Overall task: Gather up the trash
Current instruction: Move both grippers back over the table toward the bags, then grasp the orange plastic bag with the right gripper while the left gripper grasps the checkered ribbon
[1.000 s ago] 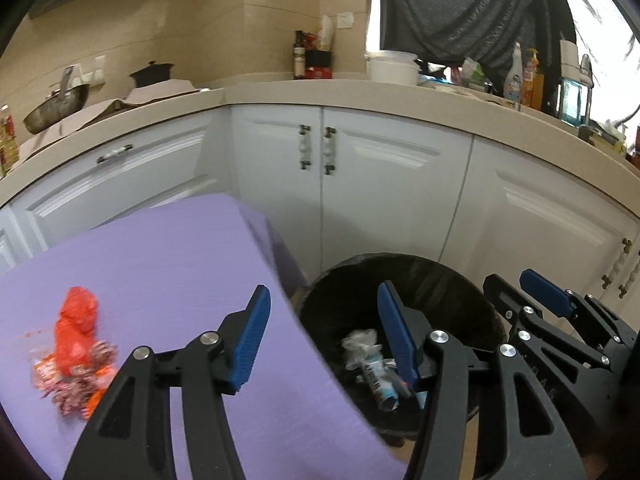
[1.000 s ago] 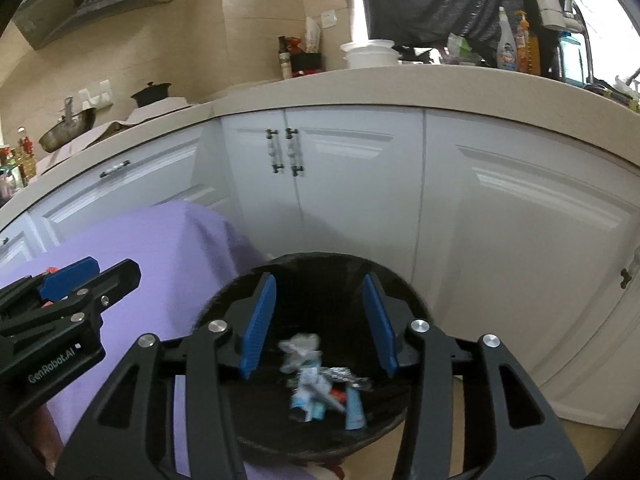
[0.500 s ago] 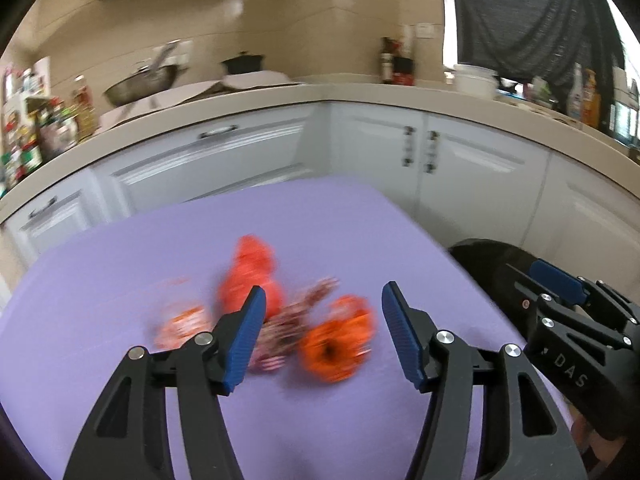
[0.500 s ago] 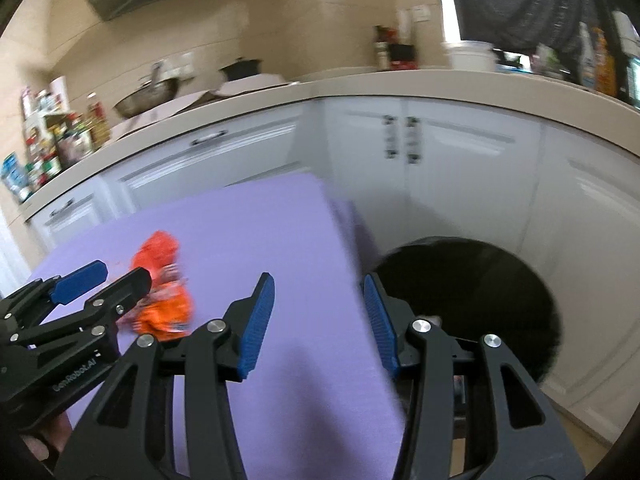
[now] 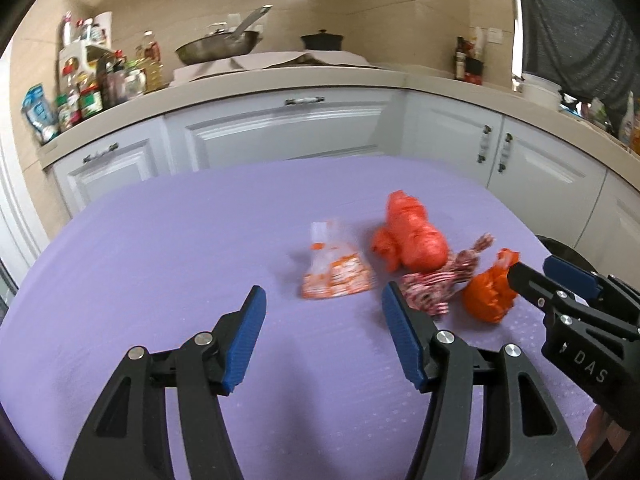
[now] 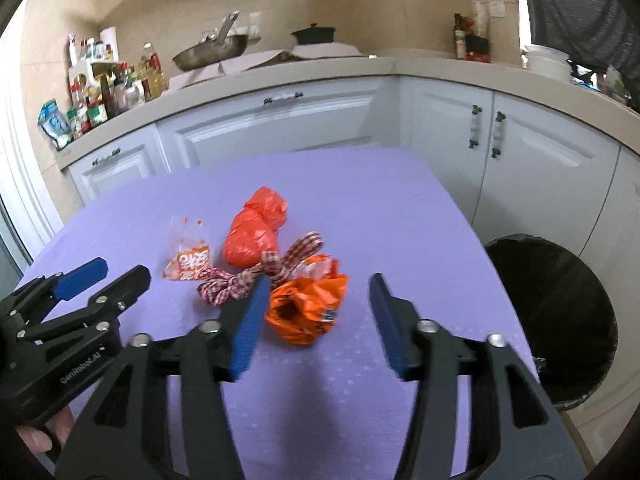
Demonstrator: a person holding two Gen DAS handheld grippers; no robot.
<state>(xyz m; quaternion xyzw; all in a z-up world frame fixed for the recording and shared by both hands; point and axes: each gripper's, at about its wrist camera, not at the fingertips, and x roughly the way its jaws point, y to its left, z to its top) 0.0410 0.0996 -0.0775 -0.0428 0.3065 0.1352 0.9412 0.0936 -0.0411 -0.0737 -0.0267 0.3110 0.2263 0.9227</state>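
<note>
Right gripper (image 6: pixel 316 312) has nothing between its blue pads and the jaws are opening, lined up on the crumpled orange wrapper (image 6: pixel 306 306), which sits on the table just ahead of the tips, not touched. Probably widening to take that bulky piece.

Left gripper (image 5: pixel 322 330) stands apart at mid width, empty, hovering above bare purple tablecloth (image 5: pixel 160 248); the clear snack bag with orange print (image 5: pixel 334 272) lies just past its tips, likely its target.

The trash is bunched near the table's right edge: red plastic bag (image 6: pixel 256 232) behind, red-and-white checked wrapper (image 6: pixel 256 276) between bag and orange wrapper, touching both. That cluster is close to the black-lined trash bin (image 6: pixel 560 320) on the floor beside the table, so a short carry.

Nothing held yet; four pieces left on the table.
</note>
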